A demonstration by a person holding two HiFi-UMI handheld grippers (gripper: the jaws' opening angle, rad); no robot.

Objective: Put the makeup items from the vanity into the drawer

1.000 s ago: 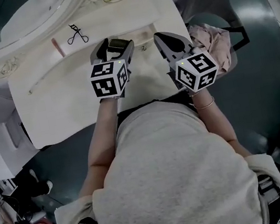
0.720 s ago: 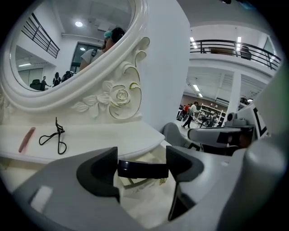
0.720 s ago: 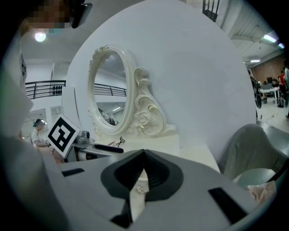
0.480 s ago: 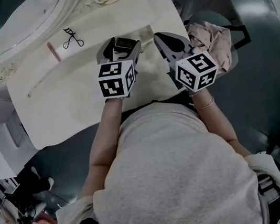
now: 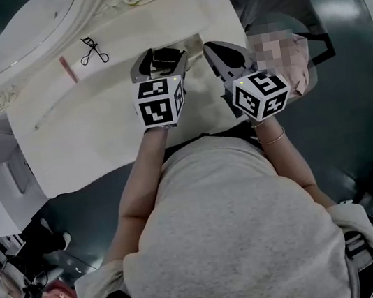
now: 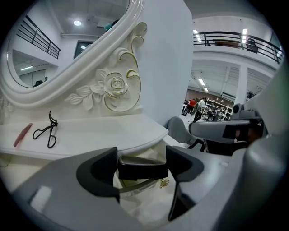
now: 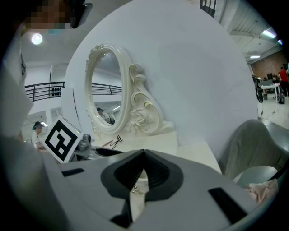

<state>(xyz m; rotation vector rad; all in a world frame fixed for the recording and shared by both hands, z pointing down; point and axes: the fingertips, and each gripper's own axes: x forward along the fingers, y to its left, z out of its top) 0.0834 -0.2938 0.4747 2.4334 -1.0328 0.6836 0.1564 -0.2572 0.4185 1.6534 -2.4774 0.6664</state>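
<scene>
Jaws of left gripper [image 6: 141, 167] on dark makeup case [image 6: 142, 172]; right gripper's [image 7: 143, 168] together

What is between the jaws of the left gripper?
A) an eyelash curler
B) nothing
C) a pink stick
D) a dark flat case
D: in the left gripper view, the jaws of the left gripper are closed on a dark flat case, while the eyelash curler and the pink stick lie on the vanity top.

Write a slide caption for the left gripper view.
Left tool clamps a dark case; eyelash curler and pink stick lie on the vanity shelf below the mirror.
</scene>
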